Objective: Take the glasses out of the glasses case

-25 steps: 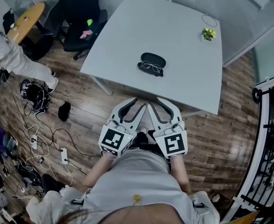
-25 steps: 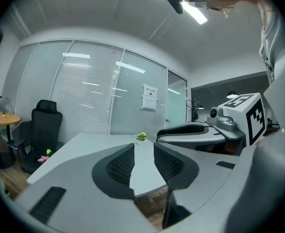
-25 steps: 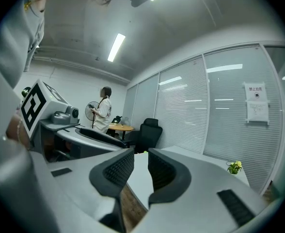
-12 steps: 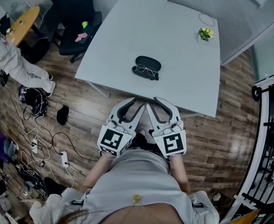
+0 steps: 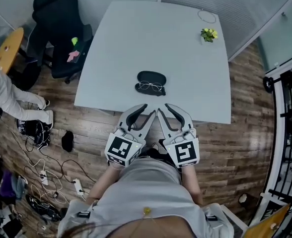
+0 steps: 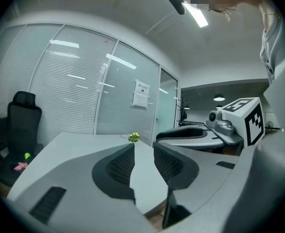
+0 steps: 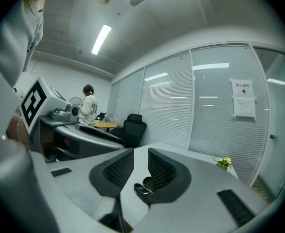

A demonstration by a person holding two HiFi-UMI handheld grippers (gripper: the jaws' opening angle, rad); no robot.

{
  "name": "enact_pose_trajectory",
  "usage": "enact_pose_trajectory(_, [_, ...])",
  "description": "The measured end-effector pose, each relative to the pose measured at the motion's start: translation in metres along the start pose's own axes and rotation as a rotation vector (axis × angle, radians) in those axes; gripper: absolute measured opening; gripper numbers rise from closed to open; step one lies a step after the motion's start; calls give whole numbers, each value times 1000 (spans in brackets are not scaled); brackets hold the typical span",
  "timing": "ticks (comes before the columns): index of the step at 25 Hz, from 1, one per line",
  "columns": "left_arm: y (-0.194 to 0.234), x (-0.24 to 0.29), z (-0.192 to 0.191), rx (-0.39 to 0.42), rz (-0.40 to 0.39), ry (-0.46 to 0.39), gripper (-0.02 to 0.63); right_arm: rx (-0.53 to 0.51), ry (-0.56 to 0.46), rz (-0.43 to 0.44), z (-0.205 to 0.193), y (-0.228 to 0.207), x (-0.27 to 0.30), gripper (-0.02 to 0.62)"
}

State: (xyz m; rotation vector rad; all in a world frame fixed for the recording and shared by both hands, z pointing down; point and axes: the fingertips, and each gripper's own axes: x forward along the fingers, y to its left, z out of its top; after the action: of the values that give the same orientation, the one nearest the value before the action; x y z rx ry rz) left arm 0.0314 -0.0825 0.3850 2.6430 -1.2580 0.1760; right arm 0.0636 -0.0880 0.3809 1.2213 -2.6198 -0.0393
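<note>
While hanging just short of the near edge of the table [image 5: 136,33], gripping nothing: left gripper [image 5: 145,111] and right gripper [image 5: 164,109], jaws of each a little apart. Approach step, apparently. In the open glasses case [image 5: 151,77], close to that edge's middle: the glasses [image 5: 150,86]. Next, probably: reaching forward, pinching the frame gently.

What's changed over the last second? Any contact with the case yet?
The white table with the black oval glasses case and wire-rimmed glasses has slid nearer the person in the head view. No contact, nothing gripped. Left gripper and right gripper stay open and empty.
</note>
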Motion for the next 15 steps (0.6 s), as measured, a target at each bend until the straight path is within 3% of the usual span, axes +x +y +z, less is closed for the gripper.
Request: enact_pose_trajectory(15, [102,46,10,43,-177,44,140,-16,91,-145,1,-21,105,89])
